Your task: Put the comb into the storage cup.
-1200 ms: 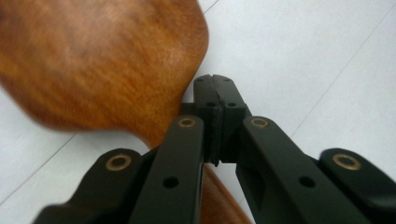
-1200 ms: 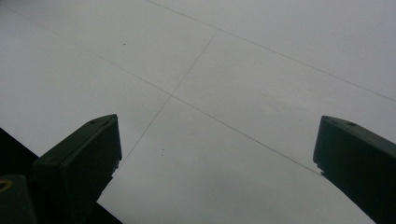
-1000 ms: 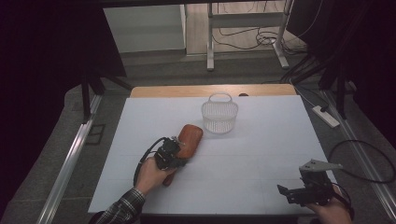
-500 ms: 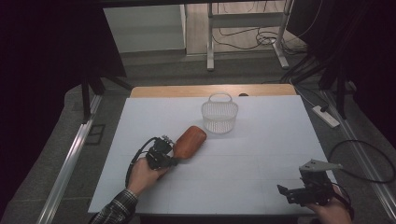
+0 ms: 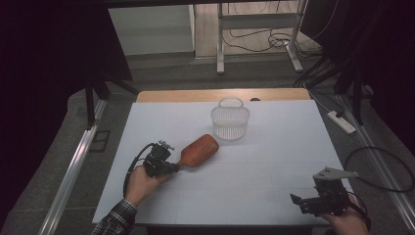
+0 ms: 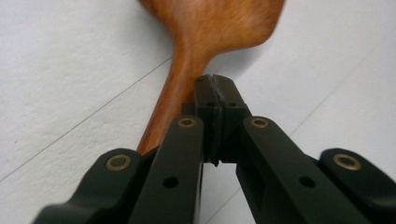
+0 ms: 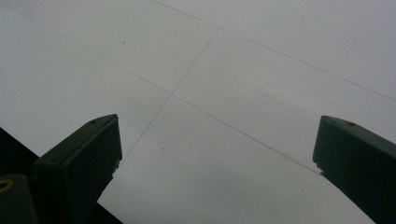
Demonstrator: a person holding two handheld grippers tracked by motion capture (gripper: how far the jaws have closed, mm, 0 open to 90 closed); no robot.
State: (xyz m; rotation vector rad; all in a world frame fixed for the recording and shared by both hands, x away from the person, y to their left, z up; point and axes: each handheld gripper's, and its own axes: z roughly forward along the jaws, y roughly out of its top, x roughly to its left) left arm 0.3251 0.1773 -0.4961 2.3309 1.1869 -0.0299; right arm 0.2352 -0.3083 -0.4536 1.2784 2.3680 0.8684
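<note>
High view – paddle: the wooden paddle (image 5: 198, 151) is lying on the white desk (image 5: 274, 161), its broad end pointing toward the white basket (image 5: 230, 122) and just short of it, not touching as far as you can tell.
High view – left tongs: your left tongs (image 5: 172, 166) are sitting at the narrow handle end, with the blade reaching away from your hand.
High view – right tongs: your right tongs (image 5: 296, 201) are waiting near the desk's front right corner, well apart from the paddle.
Left gripper view – grip: the left tongs (image 6: 215, 98) are pressed together right over the handle of the paddle (image 6: 187, 70) (whether wood is pinched beneath the tips is hidden).
Left gripper view – handling: you are dealing with something stiff and probably light, though blade-heavy; smooth finished wood may be slipping or twisting when held by the thin neck, so a hold nearer the blade's shoulder should be steadying it.
Right gripper view – state: the right tongs (image 7: 217, 154) are standing wide apart over bare desk (image 7: 243, 84), holding nothing.
</note>
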